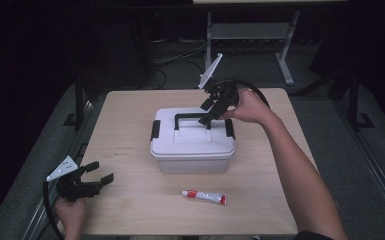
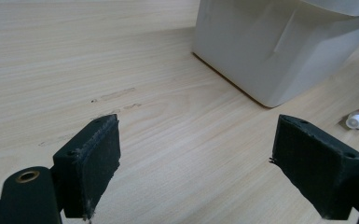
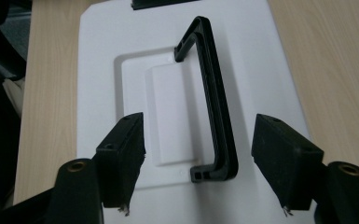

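Claw work over the white box (image 1: 192,145): you are straddling its black handle (image 3: 214,107) with your spread right claw (image 3: 198,154); keep centring before pinching.

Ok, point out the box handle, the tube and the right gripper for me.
handle (image 3: 214,100): right gripper view, on the long black bar.
tube (image 1: 204,196): high view, on the middle of its body.
right gripper (image 3: 198,154): right gripper view, midway between its two fingertips, over the lid.

right gripper (image 1: 214,111) jaws open over the white box's (image 1: 192,150) black handle (image 1: 192,119).
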`<move>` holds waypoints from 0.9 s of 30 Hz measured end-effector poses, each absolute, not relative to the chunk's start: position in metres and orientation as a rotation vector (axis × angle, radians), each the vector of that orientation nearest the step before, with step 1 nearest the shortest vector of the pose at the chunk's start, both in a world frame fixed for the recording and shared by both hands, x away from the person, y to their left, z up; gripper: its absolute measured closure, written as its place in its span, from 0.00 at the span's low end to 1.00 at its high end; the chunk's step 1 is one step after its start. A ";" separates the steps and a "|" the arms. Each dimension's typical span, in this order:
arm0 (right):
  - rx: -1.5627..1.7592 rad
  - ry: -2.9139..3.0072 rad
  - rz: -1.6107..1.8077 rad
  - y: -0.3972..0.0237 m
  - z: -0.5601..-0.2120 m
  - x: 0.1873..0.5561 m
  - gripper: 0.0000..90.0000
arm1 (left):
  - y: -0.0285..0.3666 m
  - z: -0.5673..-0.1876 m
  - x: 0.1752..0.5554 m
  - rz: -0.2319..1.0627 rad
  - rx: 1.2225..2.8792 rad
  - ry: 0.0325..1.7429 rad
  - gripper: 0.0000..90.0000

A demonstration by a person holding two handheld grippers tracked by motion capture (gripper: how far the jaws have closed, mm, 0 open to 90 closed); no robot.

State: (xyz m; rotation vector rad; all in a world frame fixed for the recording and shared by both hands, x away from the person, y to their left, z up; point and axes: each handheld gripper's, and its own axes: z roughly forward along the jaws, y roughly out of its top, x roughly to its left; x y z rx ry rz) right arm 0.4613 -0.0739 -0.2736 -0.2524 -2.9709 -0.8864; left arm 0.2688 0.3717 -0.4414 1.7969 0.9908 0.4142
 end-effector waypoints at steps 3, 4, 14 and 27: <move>-0.231 -2.961 -0.884 -0.068 -0.277 0.465 0.43 | 0.371 -0.441 0.269 0.415 1.802 0.989 0.16; -0.226 -2.960 -0.877 -0.066 -0.278 0.466 0.44 | 0.371 -0.441 0.269 0.415 1.802 0.988 0.16; -0.191 -2.949 -0.834 -0.052 -0.287 0.473 0.60 | 0.372 -0.441 0.269 0.411 1.798 0.989 0.16; -0.124 -2.949 -0.830 -0.046 -0.287 0.473 0.82 | 0.371 -0.442 0.269 0.412 1.800 0.987 0.16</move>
